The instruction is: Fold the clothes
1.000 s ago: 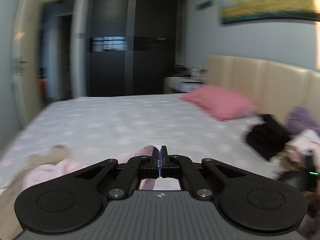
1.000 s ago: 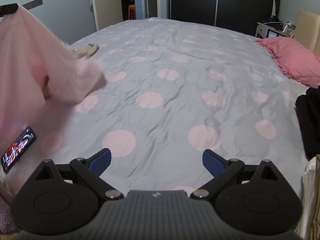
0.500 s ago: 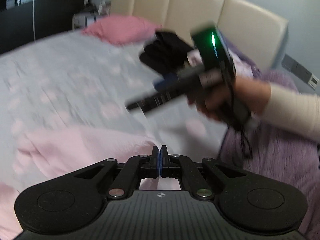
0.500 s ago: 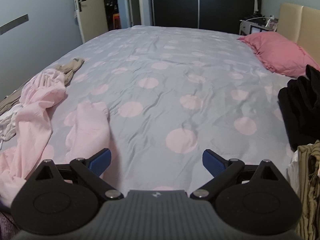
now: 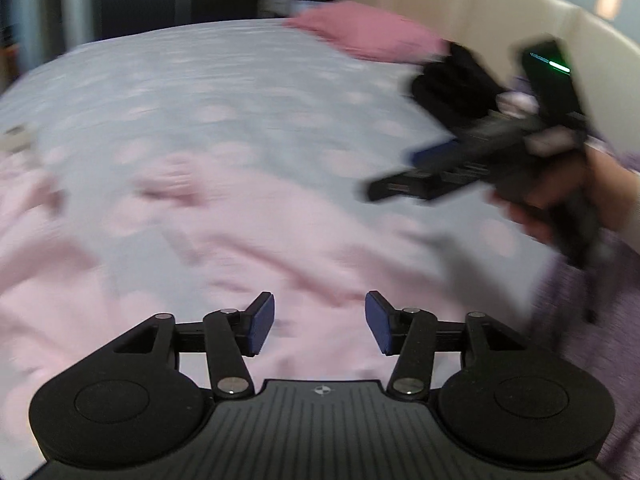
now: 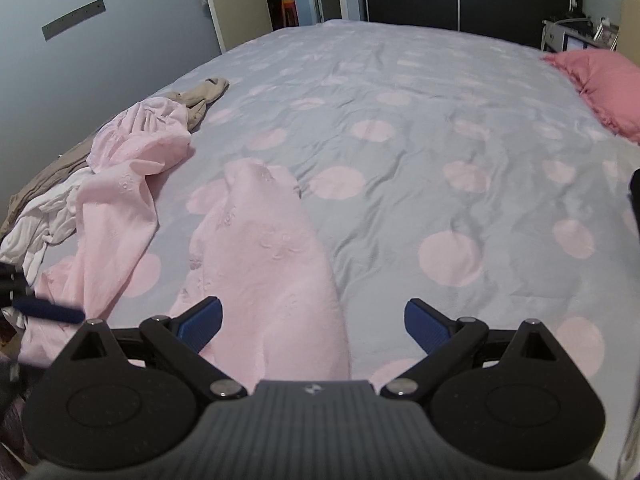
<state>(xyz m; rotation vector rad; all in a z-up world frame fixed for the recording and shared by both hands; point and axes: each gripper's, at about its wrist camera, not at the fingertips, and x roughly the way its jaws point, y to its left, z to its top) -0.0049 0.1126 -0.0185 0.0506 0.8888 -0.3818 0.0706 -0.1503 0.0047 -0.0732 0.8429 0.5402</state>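
My left gripper point(image 5: 319, 322) is opening its fingers point(image 5: 260, 322) over the pink garment point(image 5: 256, 236) lying on the dotted bed point(image 5: 192, 80), nothing pinched between them; at the right, a hand point(image 5: 560, 196) holds my right gripper point(image 5: 396, 176); a pink pillow point(image 5: 368, 32) lies far right.

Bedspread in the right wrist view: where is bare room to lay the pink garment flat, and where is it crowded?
The bedspread lies bare from the pink garment across to the pink pillow, and up to the far edge. The near left is crowded: the crumpled garment, white cloth and beige clothing. Dark clothes sit near the headboard.
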